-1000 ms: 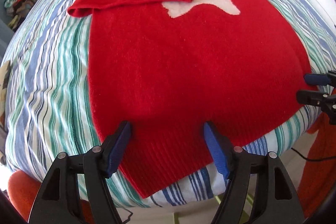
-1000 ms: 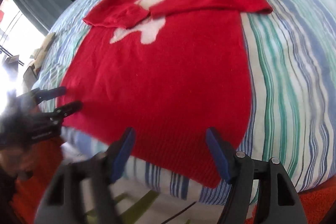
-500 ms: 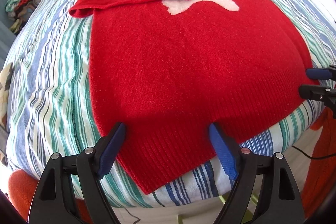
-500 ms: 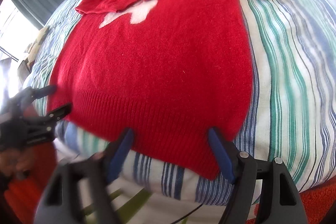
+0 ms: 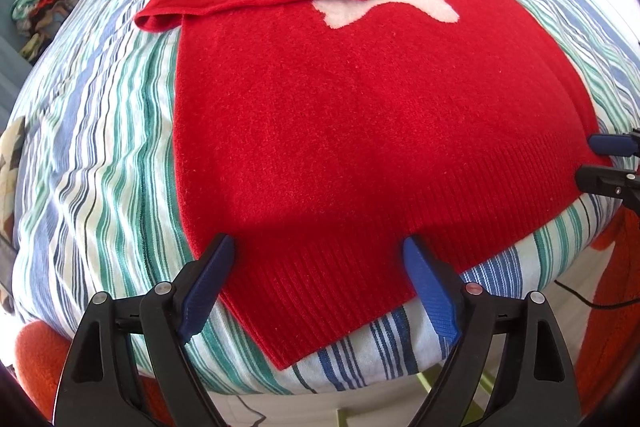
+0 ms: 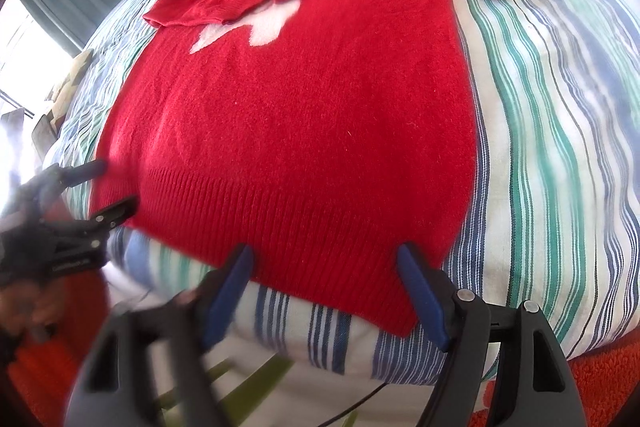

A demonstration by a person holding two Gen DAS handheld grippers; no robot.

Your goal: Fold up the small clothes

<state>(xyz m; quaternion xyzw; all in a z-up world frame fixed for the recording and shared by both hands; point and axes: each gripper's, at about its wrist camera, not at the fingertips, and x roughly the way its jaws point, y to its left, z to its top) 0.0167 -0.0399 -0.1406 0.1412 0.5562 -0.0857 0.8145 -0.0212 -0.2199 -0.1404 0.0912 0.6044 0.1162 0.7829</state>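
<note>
Both our grippers, left [image 5: 318, 255] and right [image 6: 324, 263], gape empty over the sweater's [image 5: 360, 115] near hem, the left's jaws having just widened; next, probably, we pinch and fold it far.

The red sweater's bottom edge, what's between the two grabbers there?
Only the sweater's ribbed hem lying on the striped bedspread. The left gripper and right gripper sit open at opposite corners, seen in the left wrist view.

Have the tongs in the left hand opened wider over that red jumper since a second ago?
Yes. The left tongs have just been opening: their blue tips now straddle more of the red jumper's ribbed hem, pressing nothing.
</note>
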